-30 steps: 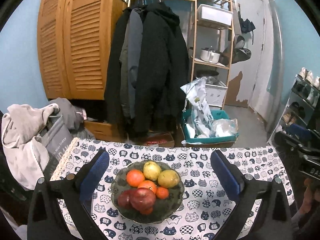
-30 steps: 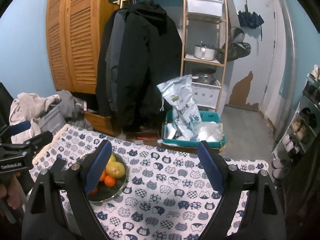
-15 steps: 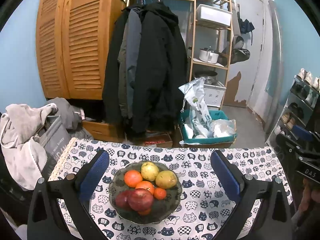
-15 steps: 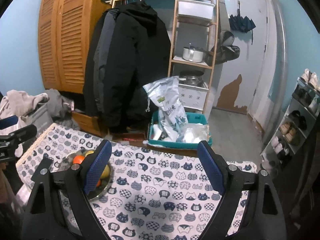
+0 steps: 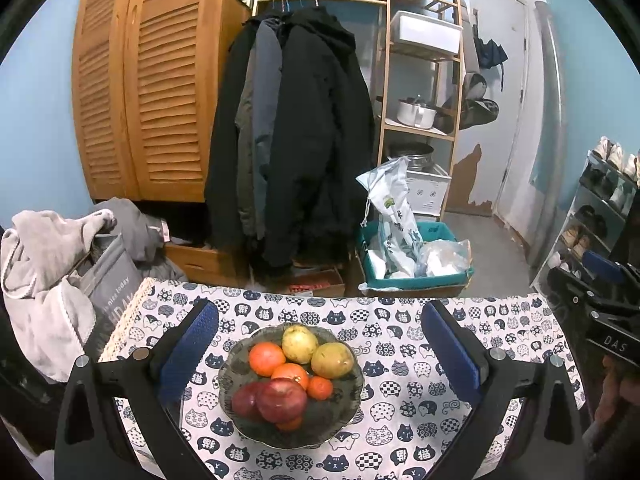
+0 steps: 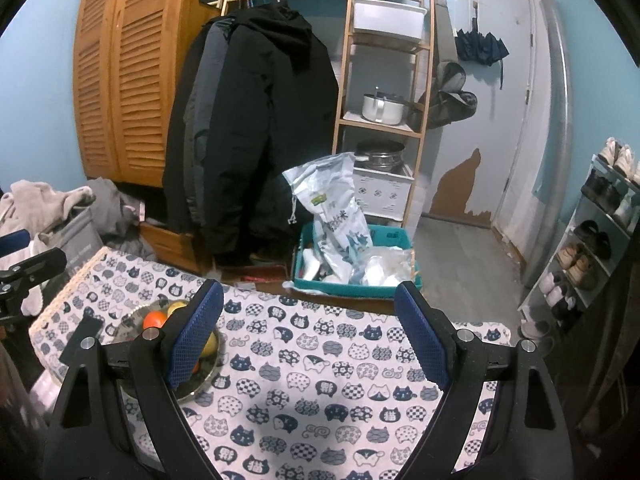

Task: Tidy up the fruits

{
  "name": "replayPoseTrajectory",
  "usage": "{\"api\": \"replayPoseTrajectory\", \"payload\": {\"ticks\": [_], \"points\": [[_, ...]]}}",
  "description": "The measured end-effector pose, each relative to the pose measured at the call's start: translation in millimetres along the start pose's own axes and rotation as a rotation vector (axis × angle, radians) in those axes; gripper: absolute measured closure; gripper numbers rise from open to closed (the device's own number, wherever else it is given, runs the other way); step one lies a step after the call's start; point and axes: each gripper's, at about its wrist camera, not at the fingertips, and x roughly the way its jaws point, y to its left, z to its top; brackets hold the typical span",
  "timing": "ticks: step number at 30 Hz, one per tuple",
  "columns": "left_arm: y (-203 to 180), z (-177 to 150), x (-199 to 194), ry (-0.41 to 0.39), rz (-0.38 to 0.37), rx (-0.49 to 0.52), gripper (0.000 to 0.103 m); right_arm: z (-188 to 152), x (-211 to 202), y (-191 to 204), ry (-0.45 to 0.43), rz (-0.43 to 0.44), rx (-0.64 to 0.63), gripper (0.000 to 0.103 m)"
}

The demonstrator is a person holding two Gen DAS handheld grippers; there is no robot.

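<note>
A dark glass bowl sits on the cat-print tablecloth. It holds two red apples, several oranges and two yellow-green pears. My left gripper is open and empty, its blue pads either side of the bowl, held above it. My right gripper is open and empty over the bare cloth, to the right of the bowl, which its left finger partly hides. The right gripper also shows at the right edge of the left wrist view.
Behind the table hang dark coats next to a wooden louvred wardrobe. A teal crate with bags stands on the floor by a shelf rack. Clothes pile at the left. A shoe rack stands at the right.
The right gripper has swung right and back from the bowl, so the bowl now sits at its far left. The left gripper has barely moved. The fruit has not moved.
</note>
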Motion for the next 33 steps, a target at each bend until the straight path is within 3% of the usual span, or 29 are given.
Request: {"api": "replayPoseTrajectory", "payload": {"ticks": [33], "points": [[8.1,4.0,-5.5,0.001,0.010,-0.018,0.001,6.2,-2.4,-5.5,-0.015,-0.007,0.001,0.017]]}}
